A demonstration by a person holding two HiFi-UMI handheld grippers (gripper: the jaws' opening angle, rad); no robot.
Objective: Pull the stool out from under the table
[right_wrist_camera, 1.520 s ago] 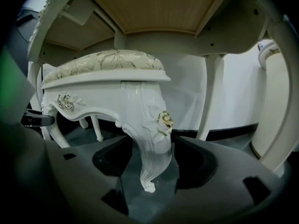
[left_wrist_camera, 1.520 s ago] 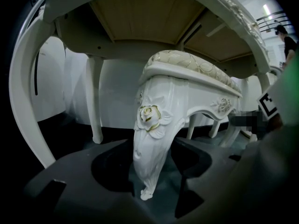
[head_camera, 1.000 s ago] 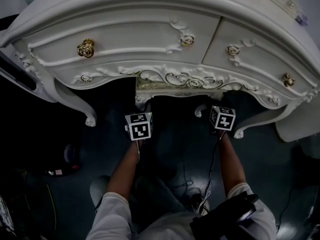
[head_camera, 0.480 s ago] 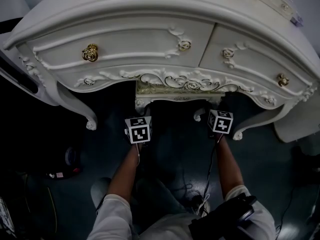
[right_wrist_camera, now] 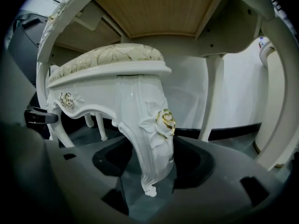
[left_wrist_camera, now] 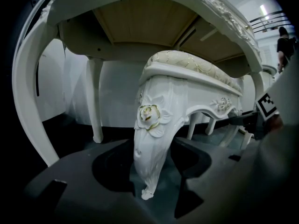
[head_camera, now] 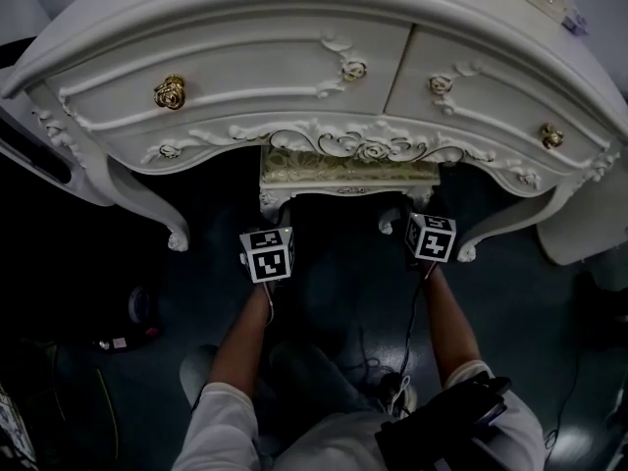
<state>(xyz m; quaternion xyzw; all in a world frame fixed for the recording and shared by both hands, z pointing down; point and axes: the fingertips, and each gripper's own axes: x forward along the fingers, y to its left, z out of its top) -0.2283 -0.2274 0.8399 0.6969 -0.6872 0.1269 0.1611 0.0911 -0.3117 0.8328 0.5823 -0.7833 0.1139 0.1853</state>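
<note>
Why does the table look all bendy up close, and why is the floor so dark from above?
Left gripper view: the wide lens bends the table into a curve, blackens the corners and makes the close stool leg look huge. Right gripper view: same bending, with shine on the stool leg. Head view: dim; the floor is nearly black, the white table stands out.

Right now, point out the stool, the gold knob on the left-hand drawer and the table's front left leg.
stool (head_camera: 345,166): head view, on the patterned seat cushion.
gold knob (head_camera: 169,92): head view, on the middle of the rose-shaped knob.
table leg (head_camera: 145,202): head view, on the curved shaft above the scrolled foot.
</note>
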